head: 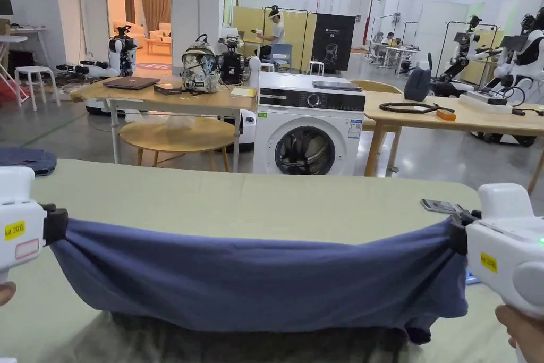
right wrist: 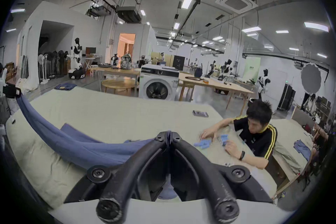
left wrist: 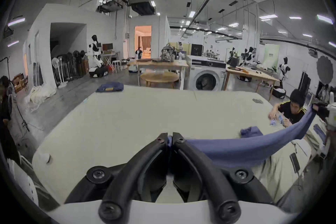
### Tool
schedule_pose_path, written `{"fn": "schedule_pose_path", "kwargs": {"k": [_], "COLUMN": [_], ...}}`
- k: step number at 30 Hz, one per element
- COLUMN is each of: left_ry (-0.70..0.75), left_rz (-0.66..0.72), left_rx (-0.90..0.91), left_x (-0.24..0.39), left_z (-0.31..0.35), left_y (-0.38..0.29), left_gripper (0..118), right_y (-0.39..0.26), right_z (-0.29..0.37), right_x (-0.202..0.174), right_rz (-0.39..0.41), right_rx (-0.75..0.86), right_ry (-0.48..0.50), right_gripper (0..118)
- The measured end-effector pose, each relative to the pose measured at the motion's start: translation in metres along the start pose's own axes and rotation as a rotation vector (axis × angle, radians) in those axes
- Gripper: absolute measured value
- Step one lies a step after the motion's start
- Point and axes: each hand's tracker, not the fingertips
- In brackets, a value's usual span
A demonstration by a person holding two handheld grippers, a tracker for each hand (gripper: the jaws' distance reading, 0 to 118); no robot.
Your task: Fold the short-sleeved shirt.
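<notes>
Left tool [head: 56, 225] and right tool [head: 458, 234] held level, wide apart, each clamped tight on shirt [head: 255, 279] edge.

Blue shirt [head: 255, 279] stretched taut in air above table, sagging in middle, both ends bunched.

Left gripper [left wrist: 170, 138] jaws pinched on blue shirt [left wrist: 236, 148], cloth stretched rightward above the pale table [left wrist: 127, 118].

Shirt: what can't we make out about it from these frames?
- Head view: shirt bottom edge is cut off by the frame's lower edge and blurred.
- Sleeves and collar: bunched folds hide them.
- Both gripper views: pinched corners are hidden between fingers.
</notes>
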Motion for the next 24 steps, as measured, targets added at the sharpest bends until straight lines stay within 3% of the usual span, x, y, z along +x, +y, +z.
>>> {"fn": "schedule_pose_path", "kwargs": {"k": [11, 24], "left_ry": [0.009, -0.006], "left_rz": [0.078, 0.015], "left_rx": [-0.300, -0.597], "left_x": [-0.021, -0.028], "left_z": [0.015, -0.004], "left_y": [-0.154, -0.225], "left_gripper": [0, 0], "right_y": [-0.126, -0.229], "right_z": [0.037, 0.023], "right_x": [-0.020, -0.011], "right_rz": [0.043, 0.105], "right_rx": [-0.266, -0.693], "right_ry": [0.033, 0.061], "right_gripper": [0, 0]}}
